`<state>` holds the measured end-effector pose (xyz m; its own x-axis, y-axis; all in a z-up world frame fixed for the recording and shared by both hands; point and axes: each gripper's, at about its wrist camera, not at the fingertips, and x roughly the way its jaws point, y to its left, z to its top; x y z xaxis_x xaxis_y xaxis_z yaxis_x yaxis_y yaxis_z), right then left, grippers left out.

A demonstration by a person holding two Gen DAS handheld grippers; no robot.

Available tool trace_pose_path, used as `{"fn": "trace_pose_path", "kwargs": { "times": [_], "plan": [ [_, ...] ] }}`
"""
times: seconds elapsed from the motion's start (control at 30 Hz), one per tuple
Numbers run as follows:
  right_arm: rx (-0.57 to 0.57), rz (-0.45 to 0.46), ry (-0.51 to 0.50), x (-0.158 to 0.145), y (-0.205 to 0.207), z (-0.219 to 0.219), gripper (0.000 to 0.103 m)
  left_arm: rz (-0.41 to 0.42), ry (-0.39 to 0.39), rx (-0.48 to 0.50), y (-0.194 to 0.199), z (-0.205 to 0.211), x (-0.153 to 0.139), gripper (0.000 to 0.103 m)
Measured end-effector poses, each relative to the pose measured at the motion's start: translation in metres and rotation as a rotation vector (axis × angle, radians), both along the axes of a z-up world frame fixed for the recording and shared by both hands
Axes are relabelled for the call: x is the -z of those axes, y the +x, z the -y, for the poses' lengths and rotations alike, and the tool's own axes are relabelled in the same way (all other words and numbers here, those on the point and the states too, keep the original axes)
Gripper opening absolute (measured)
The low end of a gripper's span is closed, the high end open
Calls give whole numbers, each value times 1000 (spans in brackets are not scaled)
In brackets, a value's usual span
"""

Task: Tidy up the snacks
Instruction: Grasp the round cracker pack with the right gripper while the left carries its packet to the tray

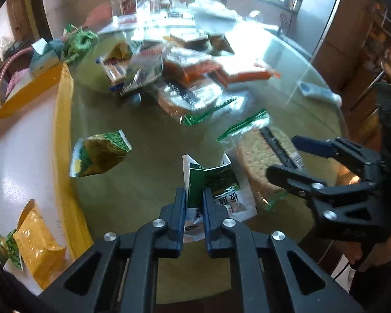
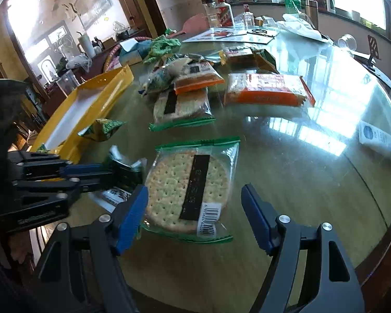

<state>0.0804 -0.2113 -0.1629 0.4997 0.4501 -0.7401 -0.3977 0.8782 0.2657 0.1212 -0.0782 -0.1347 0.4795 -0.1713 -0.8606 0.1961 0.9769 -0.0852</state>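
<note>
My left gripper (image 1: 194, 194) is shut on a green-and-white sachet (image 1: 211, 180), which stands crumpled between its blue pads just above the glass table. In the right wrist view the same gripper (image 2: 109, 170) comes in from the left with the sachet (image 2: 122, 165). My right gripper (image 2: 194, 193) is open over a clear pack of round crackers (image 2: 179, 190) with green edges. The pack lies flat between the fingers, and the pads do not press it. From the left wrist view that right gripper (image 1: 284, 156) hangs over the cracker pack (image 1: 258, 167).
A yellow-rimmed tray (image 1: 65, 104) on the left holds a yellow packet (image 1: 36, 237). A green-gold packet (image 1: 99, 154) lies beside it. Farther back lie another cracker pack (image 2: 179, 107), orange packs (image 2: 266, 88), bottles (image 2: 224, 13), and a tissue box (image 1: 44, 57). The table edge (image 2: 388, 224) curves right.
</note>
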Motion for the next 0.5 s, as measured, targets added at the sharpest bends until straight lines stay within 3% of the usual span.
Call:
{"fn": "trace_pose_path", "kwargs": {
  "times": [0.23, 0.4, 0.5],
  "plan": [
    [-18, 16, -94, 0, 2, -24, 82, 67, -175, -123, -24, -40, -20, 9],
    [20, 43, -177, 6, -1, -37, 82, 125, -202, -183, -41, -61, -35, 9],
    [41, 59, -207, 5, -5, -35, 77, 155, -199, -223, -51, -76, -40, 9]
  ]
}}
